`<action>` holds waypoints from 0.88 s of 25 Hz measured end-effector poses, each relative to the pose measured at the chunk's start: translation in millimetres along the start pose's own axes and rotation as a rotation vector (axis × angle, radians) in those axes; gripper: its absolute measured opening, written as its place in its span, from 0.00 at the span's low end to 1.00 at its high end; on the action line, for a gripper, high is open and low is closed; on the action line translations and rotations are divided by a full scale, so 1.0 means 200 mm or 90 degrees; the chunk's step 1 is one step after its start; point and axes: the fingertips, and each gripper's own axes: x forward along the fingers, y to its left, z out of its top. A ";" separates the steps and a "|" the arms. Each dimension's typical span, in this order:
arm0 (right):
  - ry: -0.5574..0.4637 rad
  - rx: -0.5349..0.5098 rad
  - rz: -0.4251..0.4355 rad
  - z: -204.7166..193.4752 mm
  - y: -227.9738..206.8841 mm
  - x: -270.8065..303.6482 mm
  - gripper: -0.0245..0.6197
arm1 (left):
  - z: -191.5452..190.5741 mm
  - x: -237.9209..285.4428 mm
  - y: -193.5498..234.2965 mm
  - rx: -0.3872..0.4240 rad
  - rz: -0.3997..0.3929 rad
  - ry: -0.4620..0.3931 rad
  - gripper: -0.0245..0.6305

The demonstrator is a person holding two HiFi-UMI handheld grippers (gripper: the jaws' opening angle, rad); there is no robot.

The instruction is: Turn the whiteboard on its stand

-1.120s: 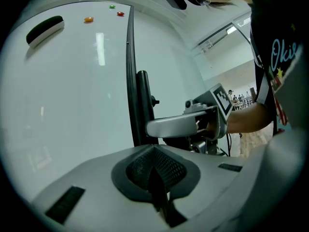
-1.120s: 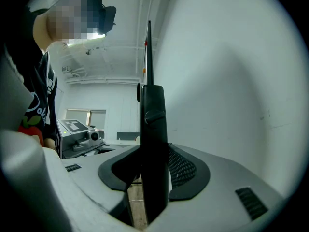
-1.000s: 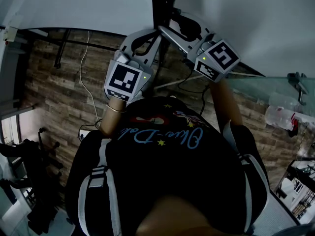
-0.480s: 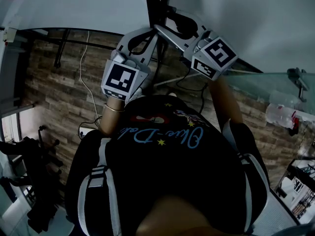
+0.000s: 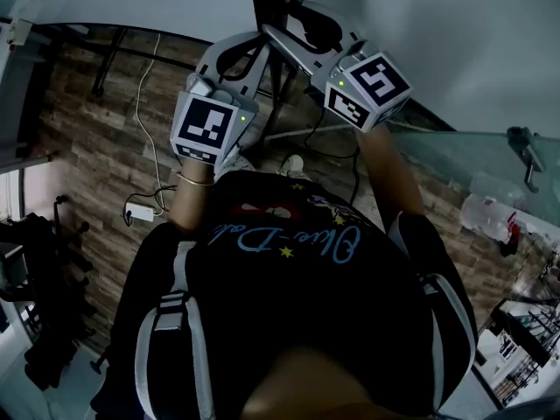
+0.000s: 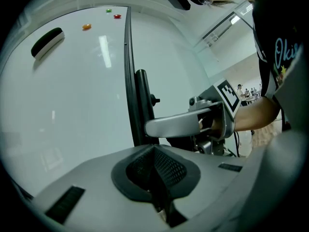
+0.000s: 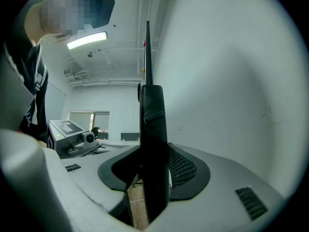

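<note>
While the big glossy white whiteboard (image 6: 67, 110) is standing upright right ahead, the right gripper (image 7: 153, 178) is clamping the black upright bar (image 7: 152, 115) at its edge; the left gripper (image 6: 157, 182) is hanging pinched shut, empty; I'm guessing stiff, bulky, slick-faced, so gripping frame beats panel.

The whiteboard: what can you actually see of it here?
The whiteboard is a large, glossy white panel with nothing written on it, and ceiling lights reflect in its surface. A thin dark frame runs along its edge. A black eraser and three small magnets, orange, green and red, cling near its top in the left gripper view. The right gripper is shut on a black bar at that edge. Whether the left gripper touches the board is unclear.
</note>
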 end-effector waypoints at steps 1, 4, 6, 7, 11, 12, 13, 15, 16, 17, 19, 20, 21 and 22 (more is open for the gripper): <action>-0.001 -0.002 0.002 0.00 0.00 0.00 0.33 | 0.00 0.00 0.00 -0.006 0.004 -0.002 0.04; -0.002 0.000 0.001 0.00 0.01 -0.01 0.33 | 0.00 0.00 -0.01 -0.018 0.005 -0.005 0.04; -0.003 0.008 -0.001 0.01 0.01 0.00 0.33 | 0.00 -0.01 -0.01 -0.017 -0.004 -0.004 0.04; -0.002 0.011 -0.003 0.01 0.02 0.00 0.33 | 0.01 -0.01 -0.01 -0.016 -0.009 -0.004 0.04; 0.001 0.016 -0.012 0.01 0.02 -0.01 0.33 | 0.01 -0.02 -0.01 -0.017 -0.022 -0.005 0.04; 0.000 0.018 -0.014 0.01 0.02 -0.01 0.33 | 0.01 -0.02 -0.01 -0.016 -0.025 -0.005 0.04; 0.000 0.018 -0.016 0.01 0.02 -0.01 0.33 | 0.01 -0.02 -0.01 -0.016 -0.029 -0.006 0.04; -0.001 0.017 -0.017 0.01 0.02 -0.01 0.33 | 0.01 -0.02 -0.01 -0.015 -0.036 -0.008 0.04; -0.001 0.016 -0.016 0.01 0.03 -0.01 0.33 | 0.01 -0.03 -0.02 -0.014 -0.039 -0.009 0.04; -0.001 0.016 -0.016 0.02 0.03 -0.01 0.33 | 0.02 -0.03 -0.02 -0.011 -0.043 -0.008 0.04; -0.002 0.017 -0.019 0.01 0.04 -0.02 0.33 | 0.01 -0.04 -0.03 -0.008 -0.050 -0.006 0.04; -0.002 0.018 -0.021 0.01 0.05 -0.03 0.33 | 0.01 -0.05 -0.04 -0.008 -0.053 -0.007 0.04; -0.003 0.018 -0.022 0.00 0.06 -0.03 0.33 | 0.00 -0.05 -0.04 -0.008 -0.055 -0.008 0.04; -0.002 0.017 -0.022 0.00 0.07 -0.03 0.33 | 0.00 -0.06 -0.05 -0.010 -0.056 -0.010 0.04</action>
